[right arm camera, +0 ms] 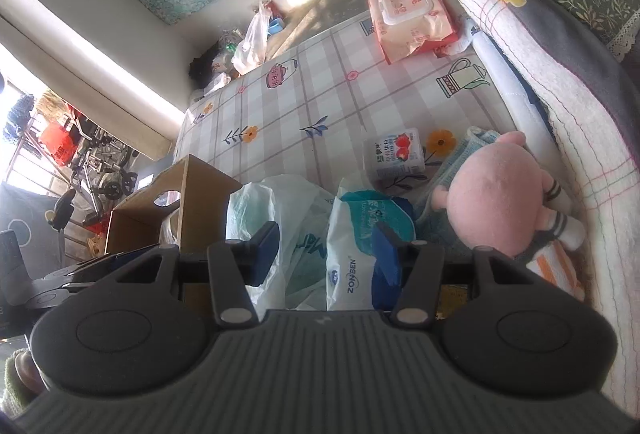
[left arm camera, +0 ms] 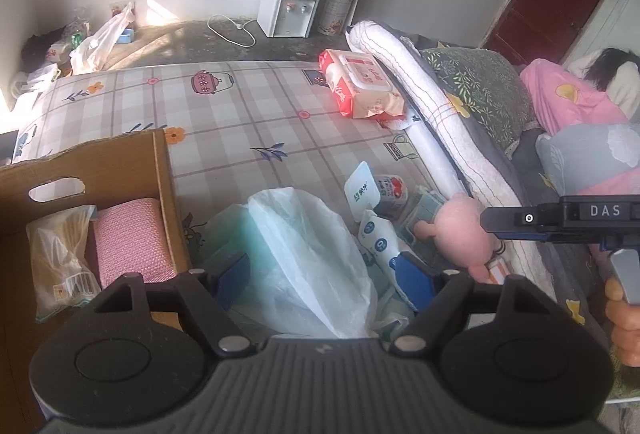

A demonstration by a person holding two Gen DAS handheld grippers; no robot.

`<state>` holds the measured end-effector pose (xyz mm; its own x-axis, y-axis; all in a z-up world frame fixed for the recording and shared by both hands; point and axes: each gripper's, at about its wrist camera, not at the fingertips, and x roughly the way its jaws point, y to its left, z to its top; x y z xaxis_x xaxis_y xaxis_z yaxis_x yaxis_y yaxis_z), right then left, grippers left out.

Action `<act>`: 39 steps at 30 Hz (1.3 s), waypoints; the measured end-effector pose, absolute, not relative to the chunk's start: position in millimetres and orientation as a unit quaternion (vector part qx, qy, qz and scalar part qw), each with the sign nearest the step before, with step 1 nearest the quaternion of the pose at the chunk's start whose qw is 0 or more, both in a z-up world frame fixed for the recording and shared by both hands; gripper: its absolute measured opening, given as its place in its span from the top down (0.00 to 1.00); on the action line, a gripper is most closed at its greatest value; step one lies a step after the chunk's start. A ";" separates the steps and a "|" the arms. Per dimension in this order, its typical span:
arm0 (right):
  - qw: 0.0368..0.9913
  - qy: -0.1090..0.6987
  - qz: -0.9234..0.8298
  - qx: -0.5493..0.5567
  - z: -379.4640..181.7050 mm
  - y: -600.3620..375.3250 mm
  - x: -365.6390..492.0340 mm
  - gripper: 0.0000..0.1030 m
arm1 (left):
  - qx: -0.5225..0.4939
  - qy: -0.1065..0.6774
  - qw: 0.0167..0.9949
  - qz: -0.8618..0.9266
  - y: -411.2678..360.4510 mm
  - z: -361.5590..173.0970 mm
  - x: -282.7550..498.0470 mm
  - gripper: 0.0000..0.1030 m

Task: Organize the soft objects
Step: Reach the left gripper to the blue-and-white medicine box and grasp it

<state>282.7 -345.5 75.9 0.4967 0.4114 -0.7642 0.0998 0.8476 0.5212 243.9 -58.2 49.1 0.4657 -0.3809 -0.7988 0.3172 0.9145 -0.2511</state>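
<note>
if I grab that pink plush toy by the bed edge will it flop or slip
The plush toy looks stuffed and rounded, so it will probably squash in the tool and feel light. Its thin striped legs would likely dangle. The fuzzy surface probably will not slip.

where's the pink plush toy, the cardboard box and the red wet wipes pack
pink plush toy (right arm camera: 496, 190), right wrist view, on its round body
cardboard box (left arm camera: 120, 162), left wrist view, on its far wall
red wet wipes pack (left arm camera: 360, 82), left wrist view, on its white lid

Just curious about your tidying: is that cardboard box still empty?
Not empty. In the left wrist view the cardboard box already holds a pink knitted bundle and a clear packet, side by side.
</note>
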 end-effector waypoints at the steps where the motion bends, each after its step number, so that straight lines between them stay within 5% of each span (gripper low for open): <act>1: 0.824 0.494 0.091 0.264 73.4 -351.2 278.6 0.50 | -0.029 0.478 0.850 -0.217 -68.7 46.0 241.3 0.22; 11: 0.831 0.467 0.022 0.302 43.7 -399.5 158.8 0.51 | 0.047 0.497 0.786 -0.365 -152.2 20.9 193.7 0.29; 18: 0.830 0.450 -0.046 0.326 -0.3 -405.9 99.6 0.50 | 0.116 0.508 0.726 -0.448 -200.2 -6.1 166.7 0.23; 25: 0.856 0.382 -0.100 0.332 -15.1 -394.2 94.6 0.51 | 0.150 0.518 0.697 -0.471 -232.0 -34.0 166.5 0.18; 39: 0.834 0.420 -0.107 0.340 -54.4 -380.1 123.9 0.63 | 0.174 0.572 0.659 -0.457 -256.9 -81.6 182.5 0.23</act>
<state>123.9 -380.1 -54.4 0.6237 0.1081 -0.7741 0.4637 0.7461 0.4778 182.5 -256.9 -81.6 -0.0723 -0.4032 -0.9123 0.8009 0.5217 -0.2940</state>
